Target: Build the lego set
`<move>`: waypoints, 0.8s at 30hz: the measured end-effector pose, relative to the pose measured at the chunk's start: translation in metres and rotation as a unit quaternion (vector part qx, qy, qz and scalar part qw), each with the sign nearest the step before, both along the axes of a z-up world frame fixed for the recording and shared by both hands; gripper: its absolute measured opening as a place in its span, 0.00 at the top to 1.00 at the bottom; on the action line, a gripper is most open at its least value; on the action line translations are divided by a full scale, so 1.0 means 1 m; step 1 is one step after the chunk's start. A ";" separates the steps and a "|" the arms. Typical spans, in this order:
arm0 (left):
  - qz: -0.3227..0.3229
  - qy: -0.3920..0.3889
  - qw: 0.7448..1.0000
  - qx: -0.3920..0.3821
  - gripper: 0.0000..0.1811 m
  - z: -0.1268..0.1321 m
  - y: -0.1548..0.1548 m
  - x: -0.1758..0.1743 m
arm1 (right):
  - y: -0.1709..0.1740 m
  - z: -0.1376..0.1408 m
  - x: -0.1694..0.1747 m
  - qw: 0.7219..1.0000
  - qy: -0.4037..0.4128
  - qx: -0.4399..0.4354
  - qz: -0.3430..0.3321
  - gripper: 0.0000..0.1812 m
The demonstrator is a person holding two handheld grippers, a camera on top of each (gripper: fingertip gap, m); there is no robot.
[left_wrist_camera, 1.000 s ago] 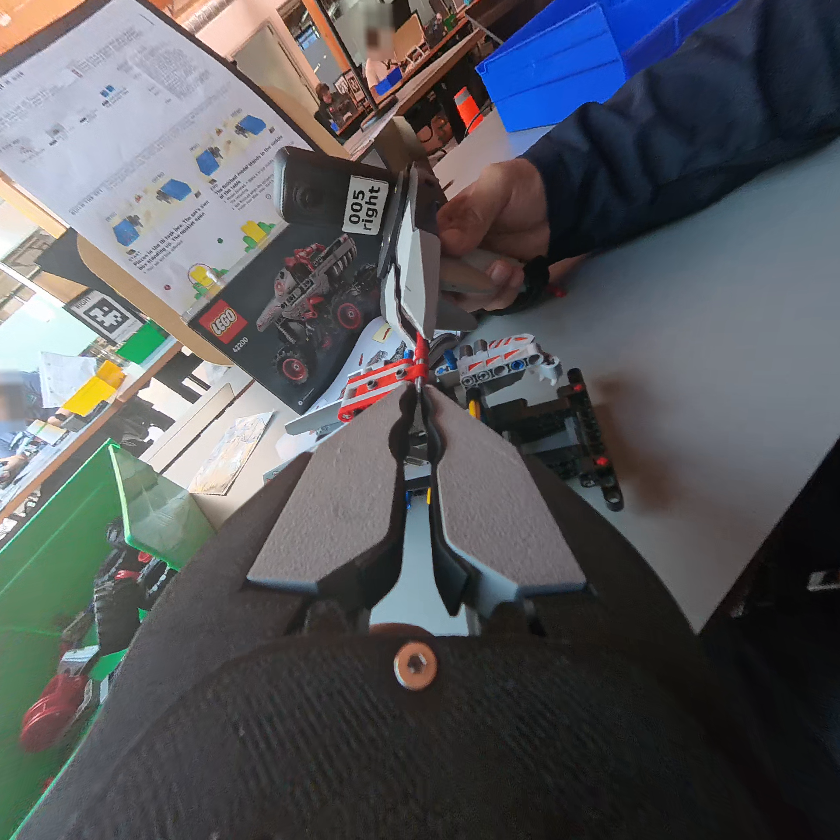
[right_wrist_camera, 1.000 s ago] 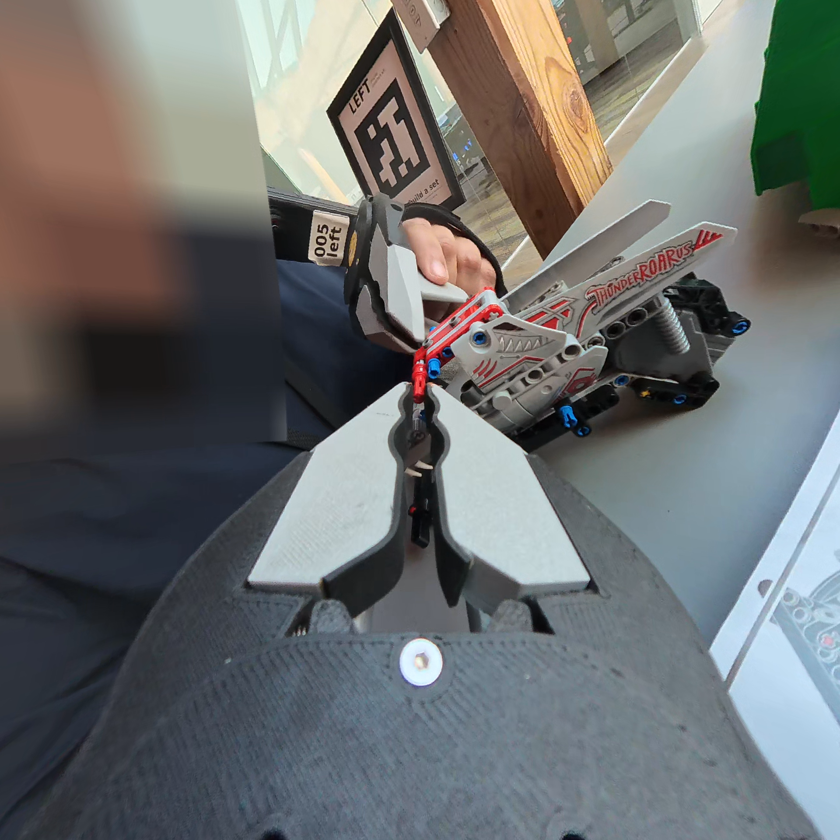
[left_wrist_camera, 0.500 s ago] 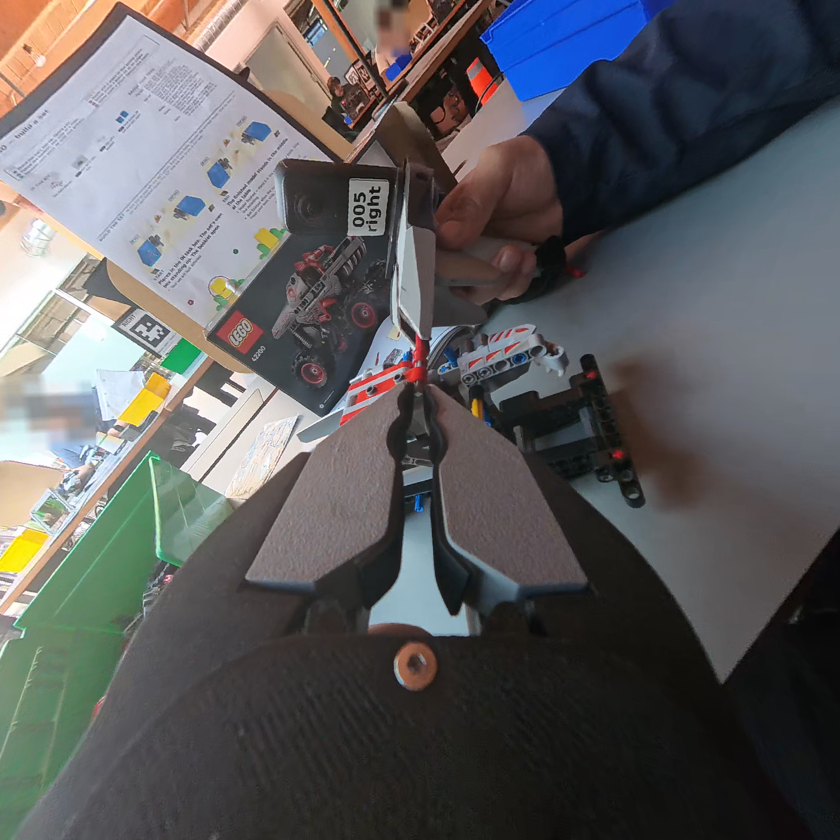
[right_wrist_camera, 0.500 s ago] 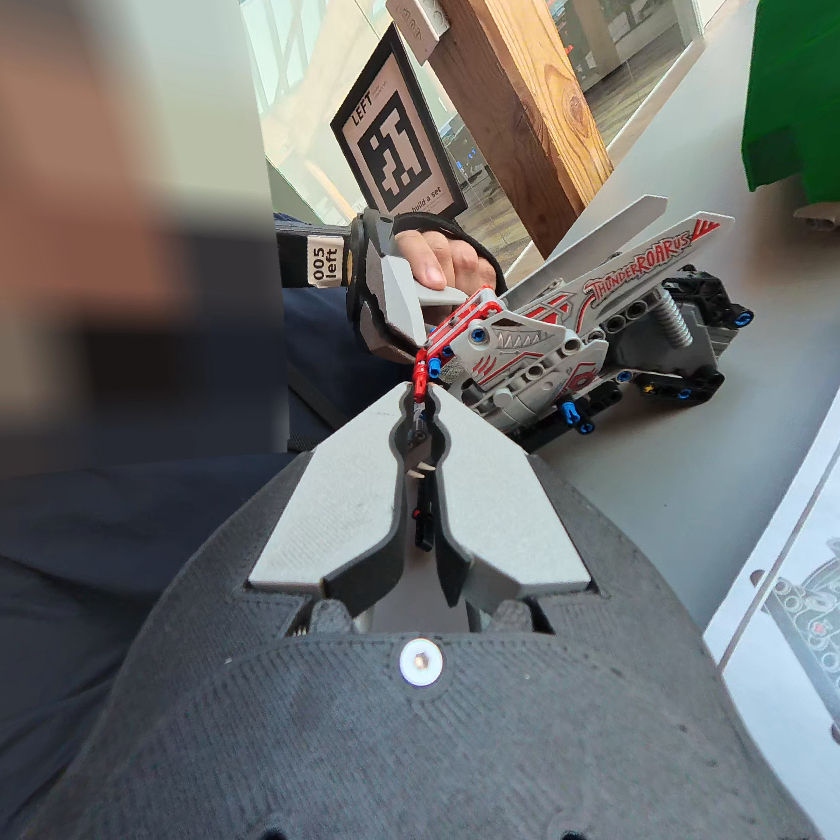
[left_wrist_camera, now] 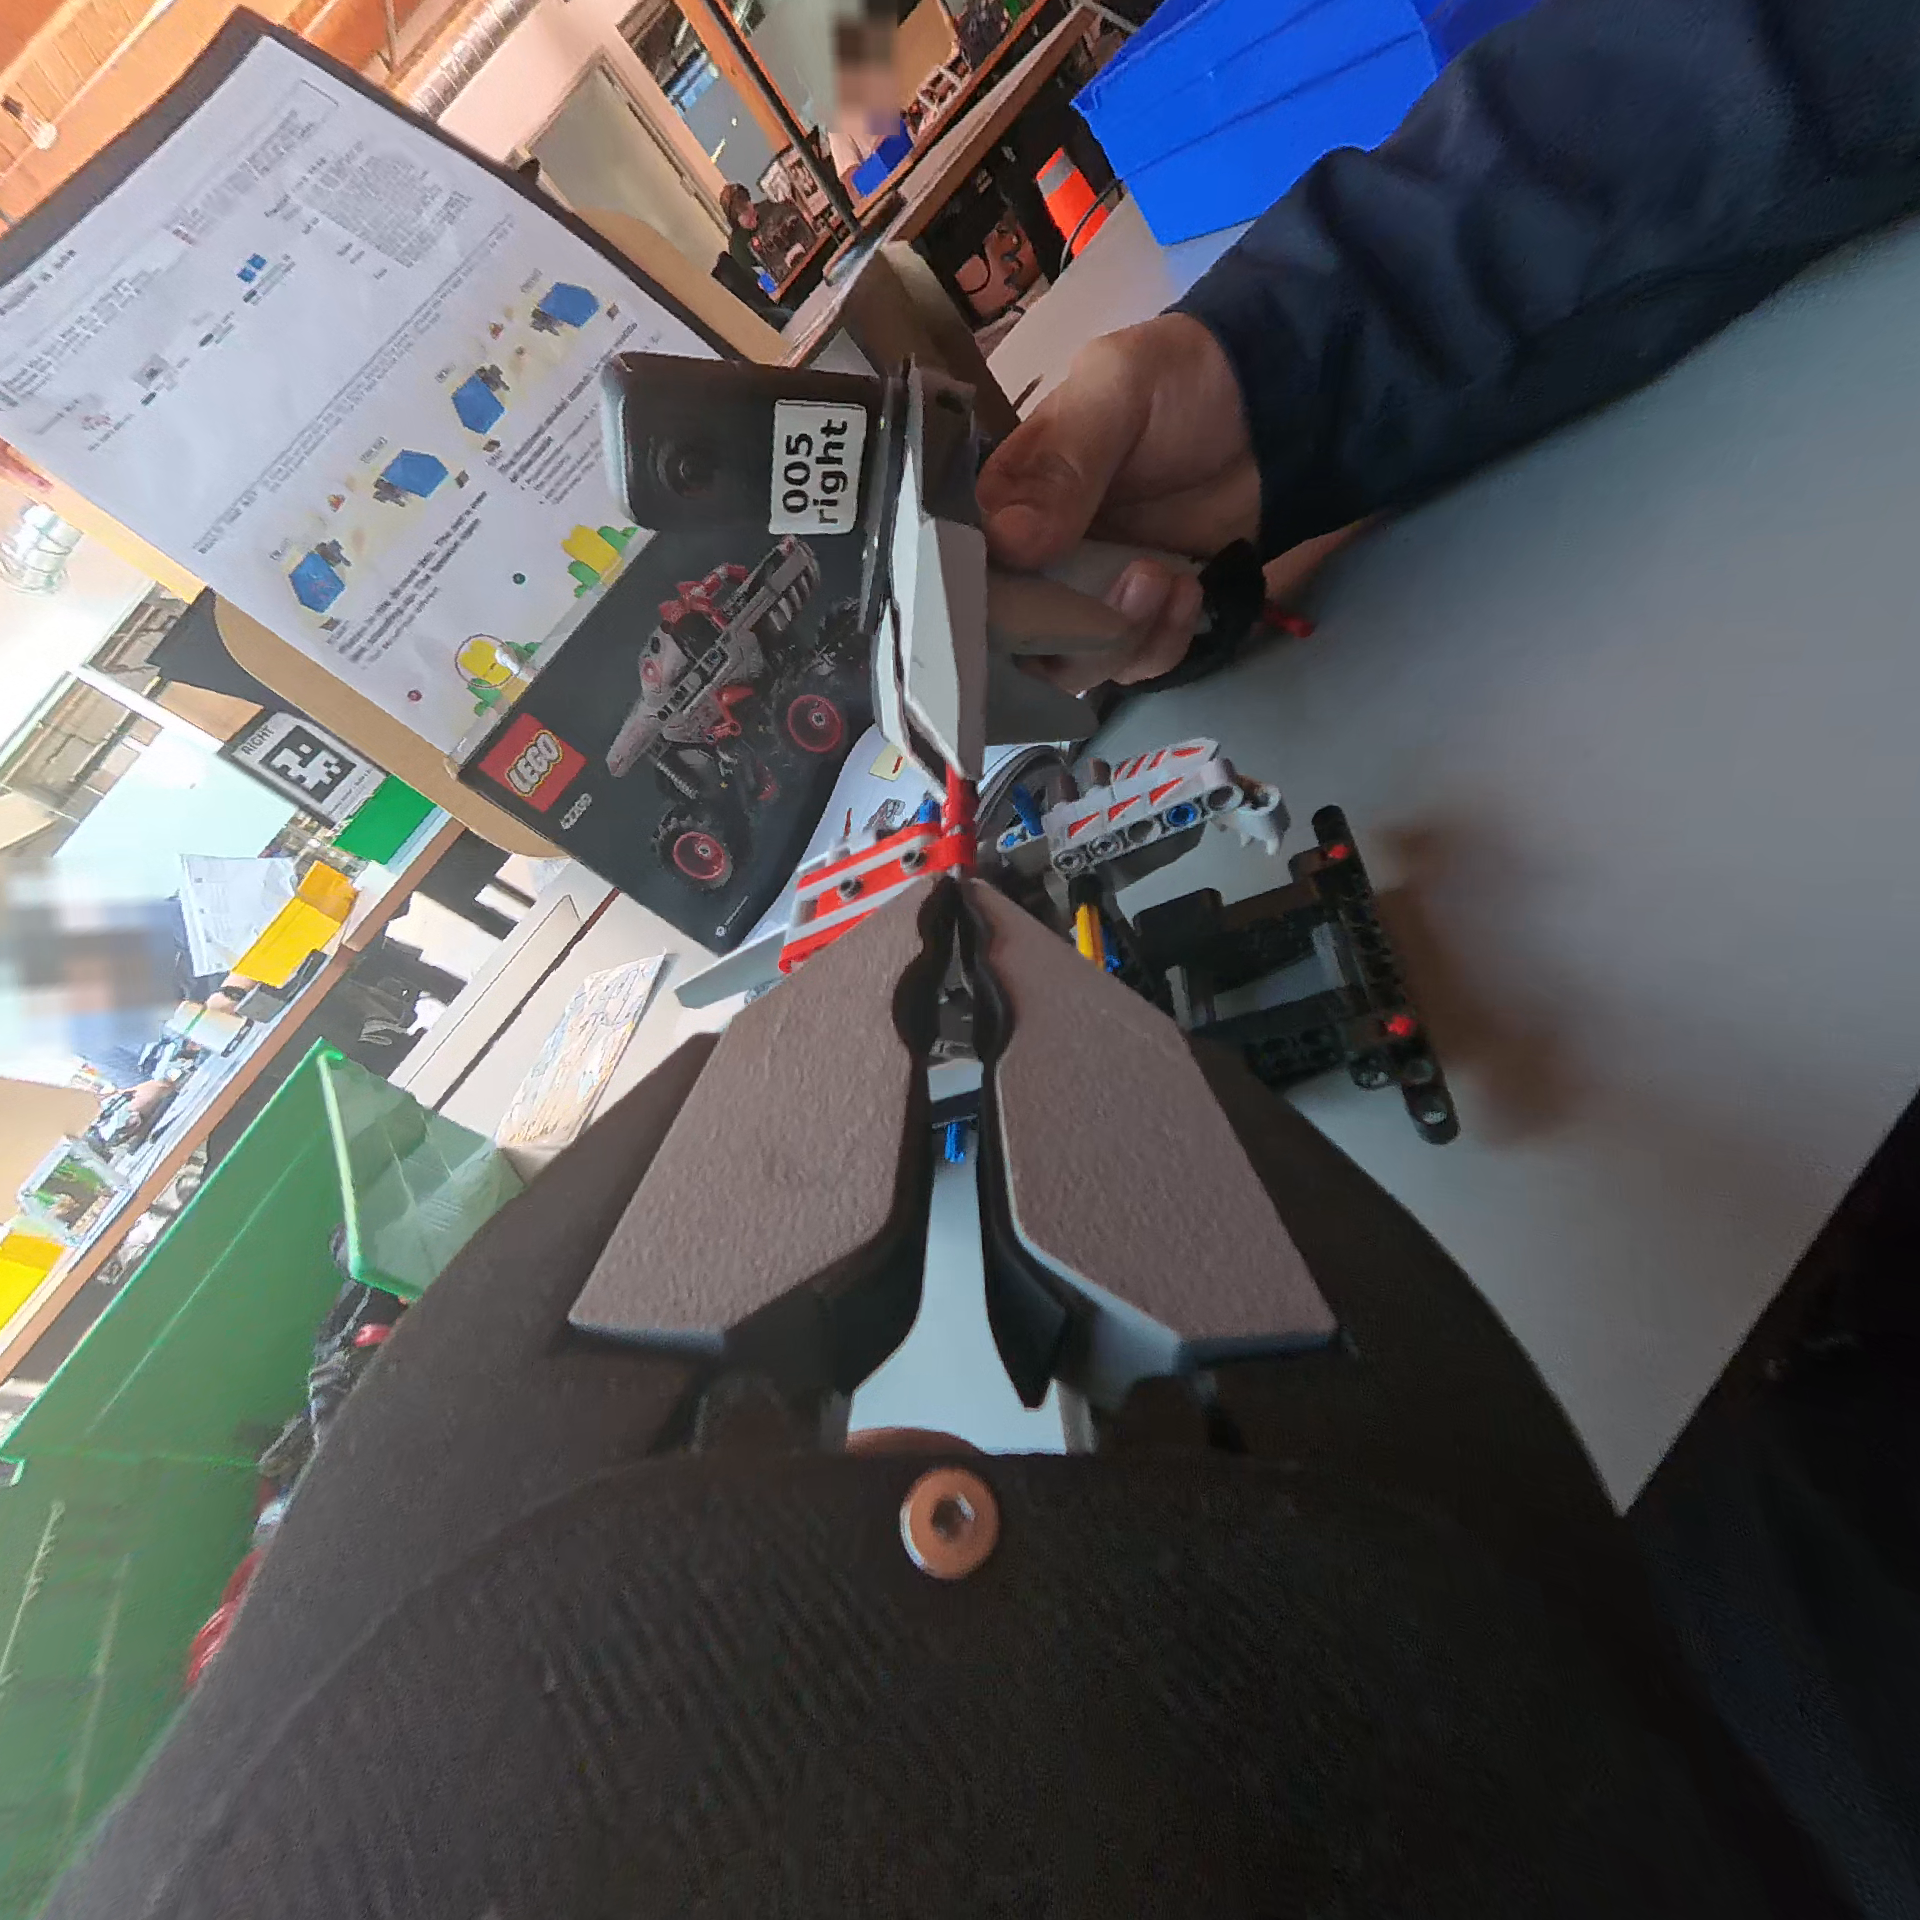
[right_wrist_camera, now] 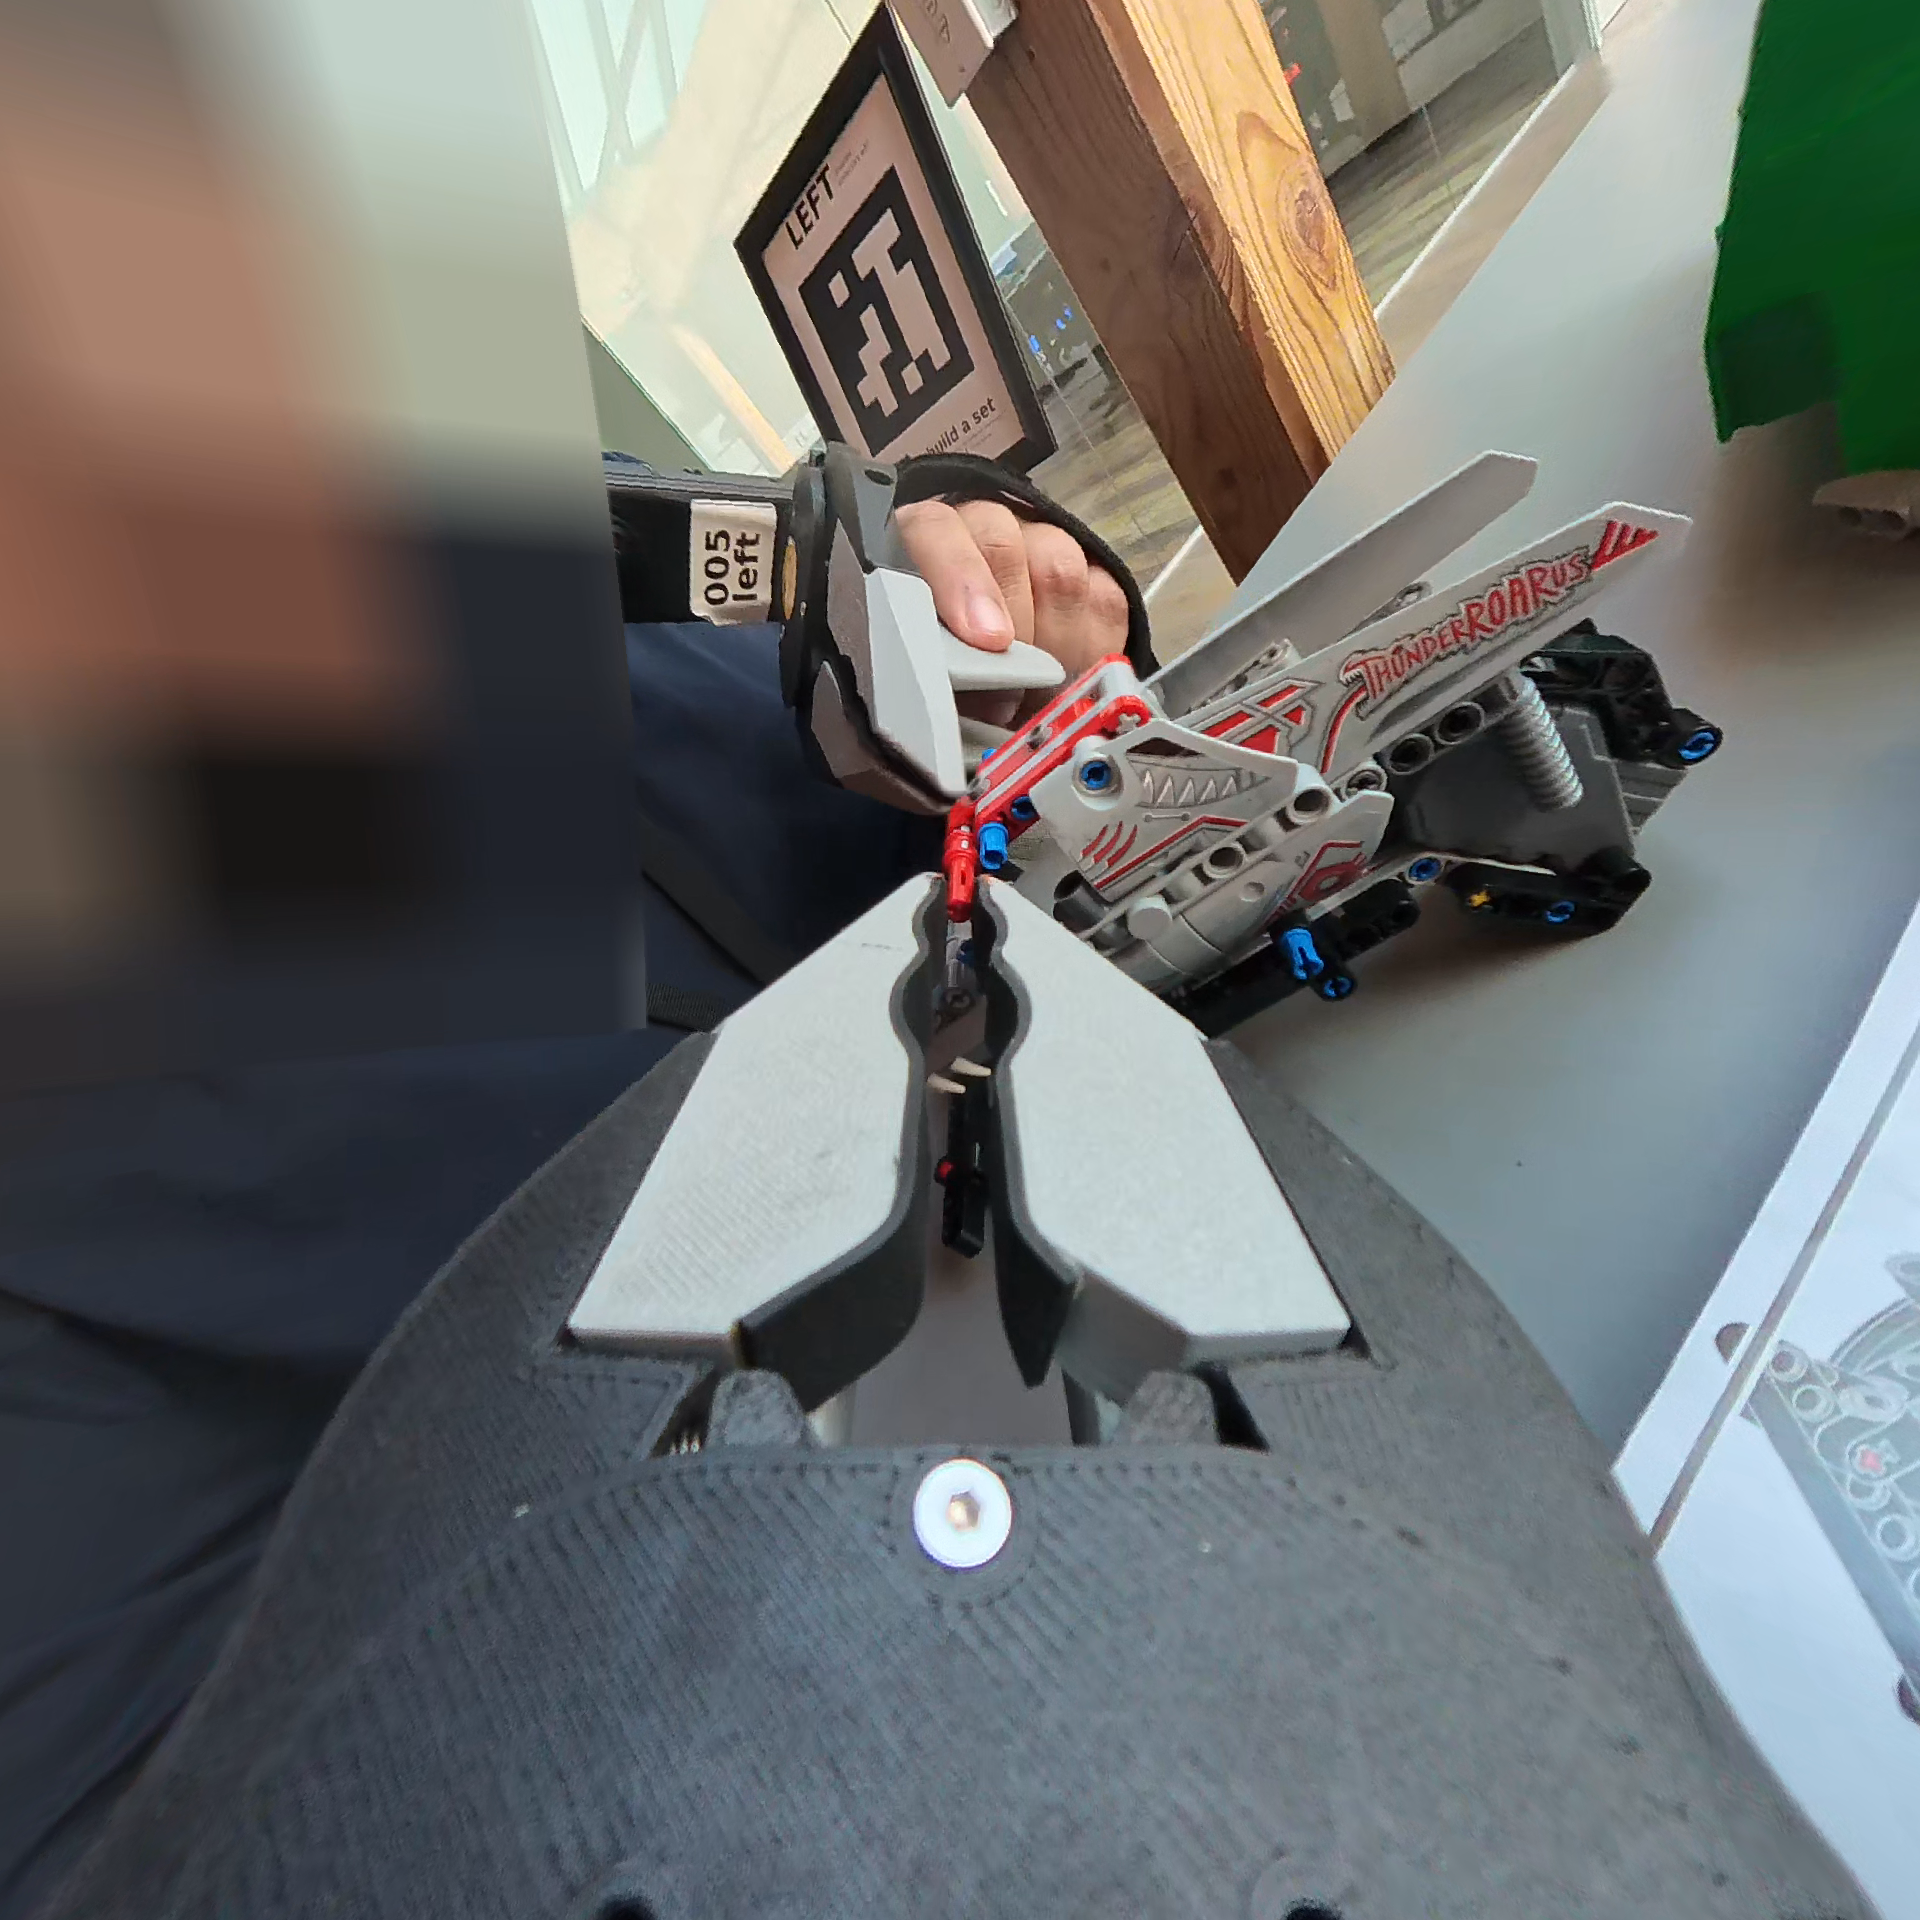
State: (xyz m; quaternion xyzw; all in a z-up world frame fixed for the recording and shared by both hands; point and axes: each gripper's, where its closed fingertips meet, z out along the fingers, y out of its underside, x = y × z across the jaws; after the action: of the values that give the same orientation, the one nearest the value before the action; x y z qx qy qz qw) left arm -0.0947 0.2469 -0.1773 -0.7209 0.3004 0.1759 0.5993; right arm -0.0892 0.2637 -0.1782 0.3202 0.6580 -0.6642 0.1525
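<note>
left gripper (left_wrist_camera: 958, 902): closed on the red connector (left_wrist_camera: 954, 831) at the model's front.
right gripper (right_wrist_camera: 961, 896): pinching the same red connector.
lego model (right_wrist_camera: 1299, 800): resting on the grey worktop (right_wrist_camera: 1507, 1122), between both grippers.

The green bin (right_wrist_camera: 1829, 208) is cut off at the upper right edge. The booklet (right_wrist_camera: 1787, 1382) runs off at lower right. The right tool (right_wrist_camera: 961, 904) hides most of the red piece (right_wrist_camera: 961, 857) it pinches.
</note>
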 end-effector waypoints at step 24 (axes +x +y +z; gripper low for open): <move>0.000 -0.028 1.000 -0.001 1.00 -0.004 -0.004 -0.004 | -0.003 0.000 0.000 1.000 0.006 0.019 0.000 0.99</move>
State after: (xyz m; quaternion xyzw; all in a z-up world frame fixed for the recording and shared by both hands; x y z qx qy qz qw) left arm -0.0991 0.2427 -0.1814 -0.7261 0.2837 0.1549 0.6069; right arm -0.0896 0.2609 -0.1787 0.3188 0.6713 -0.6537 0.1429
